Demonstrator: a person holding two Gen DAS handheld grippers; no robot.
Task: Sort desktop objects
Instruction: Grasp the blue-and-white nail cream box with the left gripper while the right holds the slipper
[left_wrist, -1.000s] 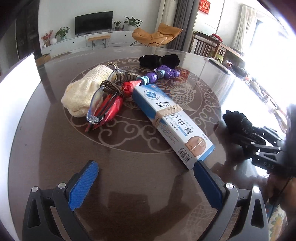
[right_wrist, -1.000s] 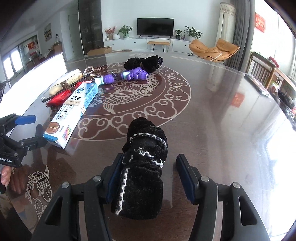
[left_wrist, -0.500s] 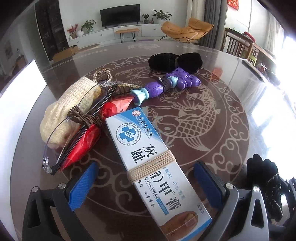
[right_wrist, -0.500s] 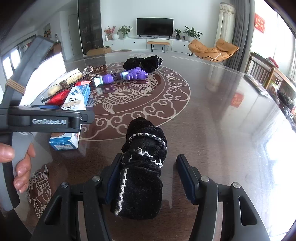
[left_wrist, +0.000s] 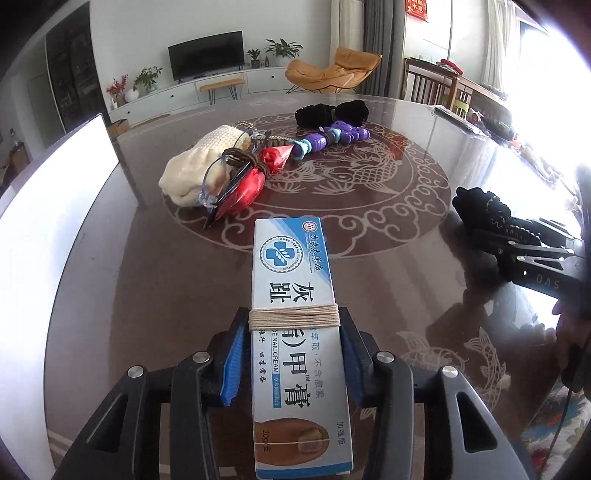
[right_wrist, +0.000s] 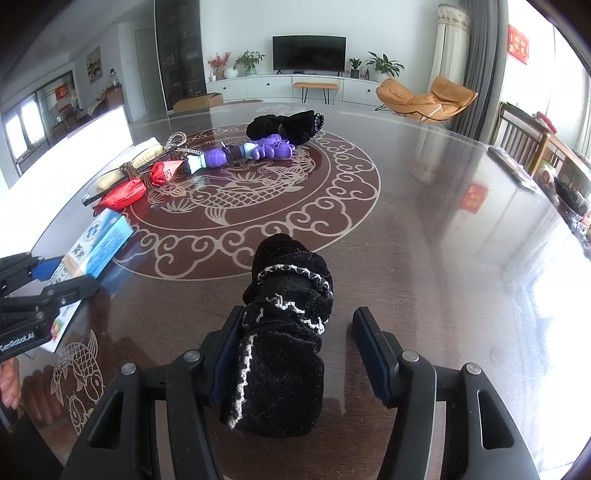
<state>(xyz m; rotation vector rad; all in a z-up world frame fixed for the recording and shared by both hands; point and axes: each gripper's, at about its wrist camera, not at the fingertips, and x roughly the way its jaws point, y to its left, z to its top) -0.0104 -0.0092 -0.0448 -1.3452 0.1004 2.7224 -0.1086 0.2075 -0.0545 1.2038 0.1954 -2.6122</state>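
Note:
A blue-and-white cream box (left_wrist: 291, 266) bound with twine lies lengthwise between the fingers of my left gripper (left_wrist: 293, 318). The jaws are closing and the blue pads (left_wrist: 232, 354) touch both long sides of the box. In the right wrist view the box (right_wrist: 105, 236) sticks out of that gripper at the left edge. A rolled black sock (right_wrist: 284, 332) lies on the table inside my right gripper (right_wrist: 298, 314). The left pad touches the sock; the right pad (right_wrist: 369, 350) stands apart from it.
Behind the box are a cream knitted pouch (left_wrist: 188, 171), glasses (left_wrist: 216, 184), red packets (left_wrist: 255, 177) tied with cord, a purple toy (left_wrist: 332, 138) and black socks (left_wrist: 332, 110). A white panel (left_wrist: 48, 206) borders the glass-topped table (left_wrist: 147, 295) on the left. A hand (right_wrist: 9, 380) holds the left gripper.
My left gripper came forward over the cream box and its jaws narrowed from wide open onto the box's sides. The box now points away from the pile. The right gripper and sock have not moved.

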